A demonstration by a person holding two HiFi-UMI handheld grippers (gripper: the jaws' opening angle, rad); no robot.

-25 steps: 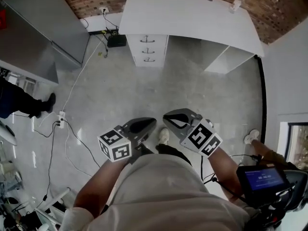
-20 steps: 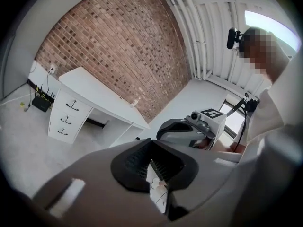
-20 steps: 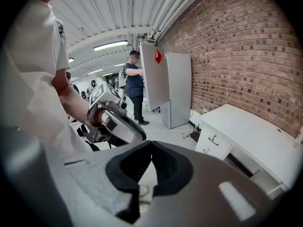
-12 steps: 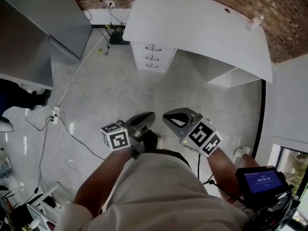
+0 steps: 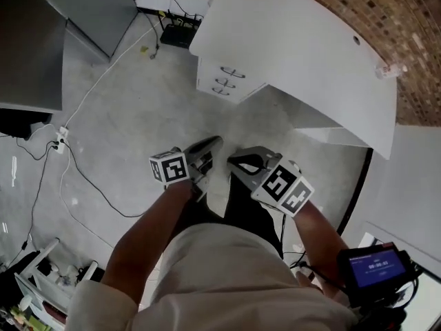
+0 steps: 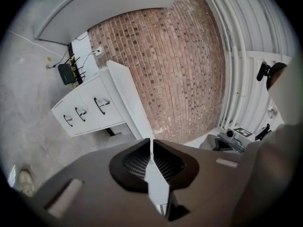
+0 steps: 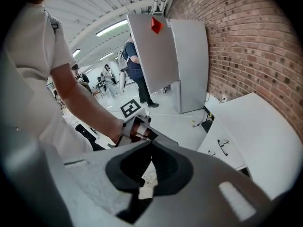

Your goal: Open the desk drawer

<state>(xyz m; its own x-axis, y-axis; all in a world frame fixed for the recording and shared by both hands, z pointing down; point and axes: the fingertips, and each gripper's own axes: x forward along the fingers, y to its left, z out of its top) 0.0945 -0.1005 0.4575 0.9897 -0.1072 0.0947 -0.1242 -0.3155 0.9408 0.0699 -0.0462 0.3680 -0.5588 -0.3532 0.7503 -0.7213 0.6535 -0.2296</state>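
You're standing on a grey concrete floor [image 5: 158, 109]. Ahead of you on it is a white desk [image 5: 296, 47] against the brick wall. Its three-drawer unit [image 5: 222, 81] sits under the left end, all fronts flush. A small clear bottle [image 5: 387, 69] stands on the desktop near the far right edge. A black box [image 5: 180, 36] lies on the floor by the wall, just left of the drawer unit. A white cable [image 5: 96, 88] crosses the floor from near the box to a plug block [image 5: 59, 135] on your left. A grey cabinet [image 5: 96, 5] stands further left.

The left arm [image 5: 145, 236] and right arm [image 5: 322, 232] reach up from the lower frame. The left gripper [image 5: 211, 145] and right gripper [image 5: 238, 163] sit side by side at centre, each with its jaws pressed together.
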